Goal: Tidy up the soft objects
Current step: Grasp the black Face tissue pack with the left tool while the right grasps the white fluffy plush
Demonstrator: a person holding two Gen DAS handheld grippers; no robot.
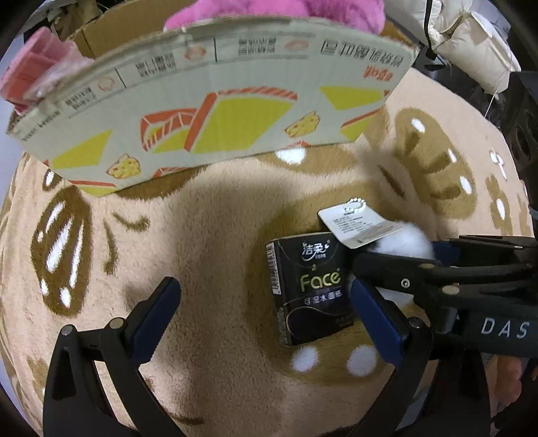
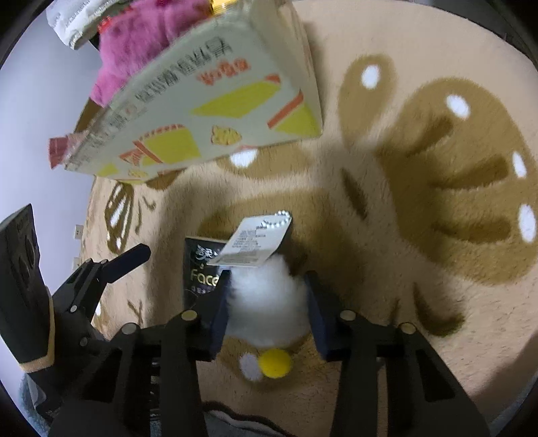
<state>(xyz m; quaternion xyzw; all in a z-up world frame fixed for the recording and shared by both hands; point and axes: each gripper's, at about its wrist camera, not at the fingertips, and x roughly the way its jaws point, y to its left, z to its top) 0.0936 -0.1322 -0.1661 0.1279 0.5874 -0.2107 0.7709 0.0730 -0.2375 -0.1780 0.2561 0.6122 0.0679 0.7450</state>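
Observation:
A black "Face" tissue pack (image 1: 309,285) lies on the beige plush rug, and shows in the right wrist view (image 2: 201,265) too. My left gripper (image 1: 265,312) is open above the rug, the pack just inside its right finger. My right gripper (image 2: 267,302) is shut on a white fluffy toy (image 2: 265,302) with a paper tag (image 2: 255,240) and a yellow part (image 2: 275,363). In the left wrist view the right gripper (image 1: 356,269) comes in from the right, holding the toy (image 1: 410,242) beside the pack. A cardboard box (image 1: 215,111) holds a pink plush (image 1: 269,13) at the back.
The box (image 2: 215,114) stands on the rug's far side with a pink packet (image 1: 30,70) at its left end. A white padded jacket (image 1: 464,37) lies at the back right. The patterned rug (image 2: 437,168) spreads to the right.

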